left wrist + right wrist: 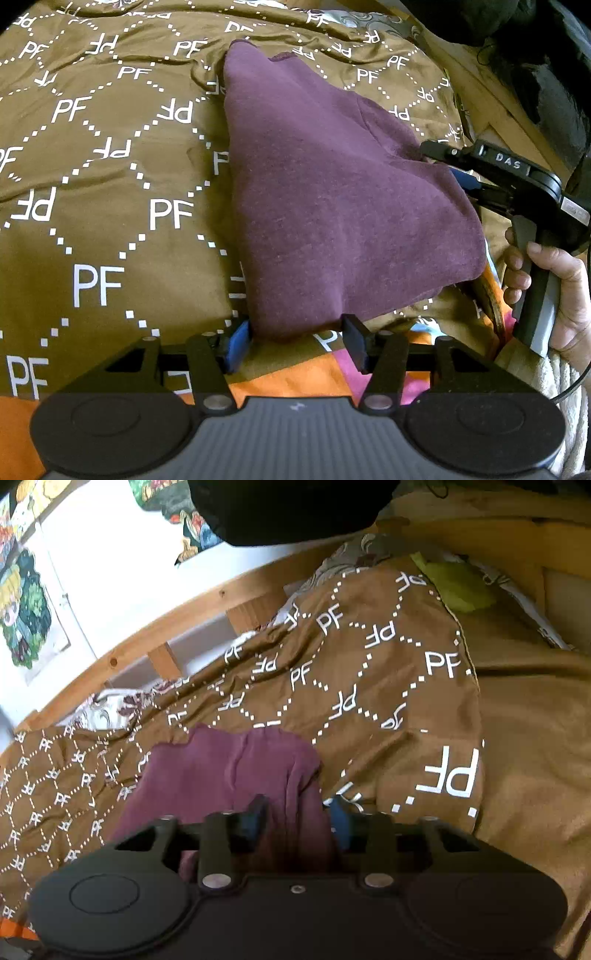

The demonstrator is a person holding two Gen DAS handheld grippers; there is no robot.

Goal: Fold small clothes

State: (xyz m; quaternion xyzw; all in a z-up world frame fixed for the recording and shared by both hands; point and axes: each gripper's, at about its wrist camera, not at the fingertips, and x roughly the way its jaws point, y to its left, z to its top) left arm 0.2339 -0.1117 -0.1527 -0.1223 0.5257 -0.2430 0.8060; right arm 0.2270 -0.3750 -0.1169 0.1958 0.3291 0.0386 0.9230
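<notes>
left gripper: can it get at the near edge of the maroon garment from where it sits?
Probably yes. The left gripper has its jaws spread, with the maroon garment edge already between them and nothing in the way. The right gripper has cloth bunched between its jaws at another edge.

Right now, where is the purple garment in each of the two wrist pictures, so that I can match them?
Left wrist view: the purple garment fills the centre, from the top middle down to the left gripper.
Right wrist view: the garment lies at lower centre-left and runs between the fingers of the right gripper.
Shared landmark: the brown bedspread printed with PF lies under it in both.
</notes>
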